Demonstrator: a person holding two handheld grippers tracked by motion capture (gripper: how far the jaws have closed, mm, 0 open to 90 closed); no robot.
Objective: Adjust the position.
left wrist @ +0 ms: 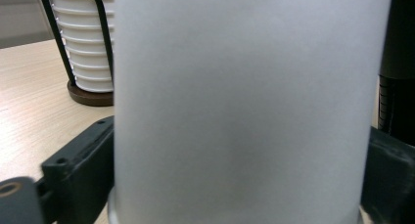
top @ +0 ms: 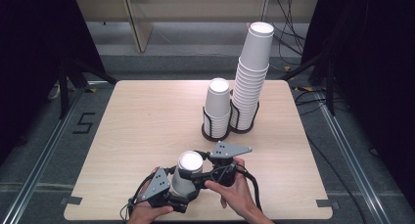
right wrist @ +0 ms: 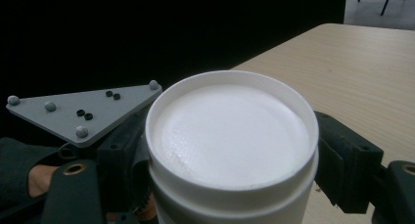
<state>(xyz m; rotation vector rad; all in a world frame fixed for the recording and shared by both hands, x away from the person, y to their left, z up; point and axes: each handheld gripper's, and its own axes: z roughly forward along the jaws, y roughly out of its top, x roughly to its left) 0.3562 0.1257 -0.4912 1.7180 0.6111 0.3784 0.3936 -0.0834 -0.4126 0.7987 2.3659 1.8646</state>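
Right gripper (top: 195,177) pinches the upside-down white paper cup (top: 188,172) at its sides; left gripper (top: 182,193), jaws spread, straddles it; light, crushable; hold gently near the stiffer rimmed base.

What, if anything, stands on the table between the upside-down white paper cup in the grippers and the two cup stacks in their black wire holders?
Nothing visible: bare light wooden tabletop separates the upside-down white paper cup from the shorter stack and the taller stack.

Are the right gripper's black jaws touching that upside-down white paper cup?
Touching: in the right gripper view, the right gripper has its jaws pressed against both sides of the cup.
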